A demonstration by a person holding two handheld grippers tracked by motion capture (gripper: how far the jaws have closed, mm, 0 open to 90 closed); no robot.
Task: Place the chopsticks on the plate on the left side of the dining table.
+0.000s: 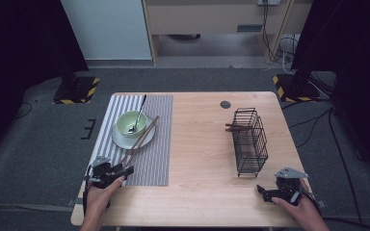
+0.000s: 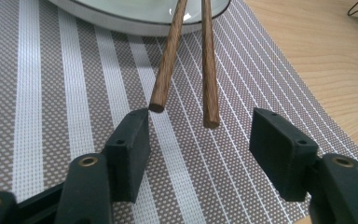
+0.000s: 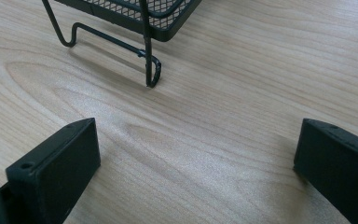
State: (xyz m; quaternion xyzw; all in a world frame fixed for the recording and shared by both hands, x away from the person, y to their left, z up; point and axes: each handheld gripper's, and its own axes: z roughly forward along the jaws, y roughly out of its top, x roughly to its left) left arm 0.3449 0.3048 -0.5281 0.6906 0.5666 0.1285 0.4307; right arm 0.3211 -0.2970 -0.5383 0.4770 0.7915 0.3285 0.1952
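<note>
The counter point(image 1: 197, 159) carries a striped mat point(image 1: 156, 144) on my left side and a wire rack point(image 1: 249, 140) on my right, with a plate point(image 1: 120, 139) and green bowl point(image 1: 131, 123) on the mat. The chopsticks point(image 2: 186, 60) are what I'm after: two slim wooden sticks leaning with their far ends on the plate's rim and their near ends down toward the mat, just in front of my left gripper point(image 2: 200, 140). Its jaws are spread, one stick's tip touching or nearly touching one pad, the other loose in the gap; nothing is pinched. My right gripper point(image 3: 196, 154) rests near the rack with its jaws spread wide over bare wood. I judge the sticks light, stiff and smooth, so they may roll or scissor apart under a squeeze. I'd take both together a little up from the near tips, pressing across the pair so they lie side by side, firm enough that neither slides out.
</note>
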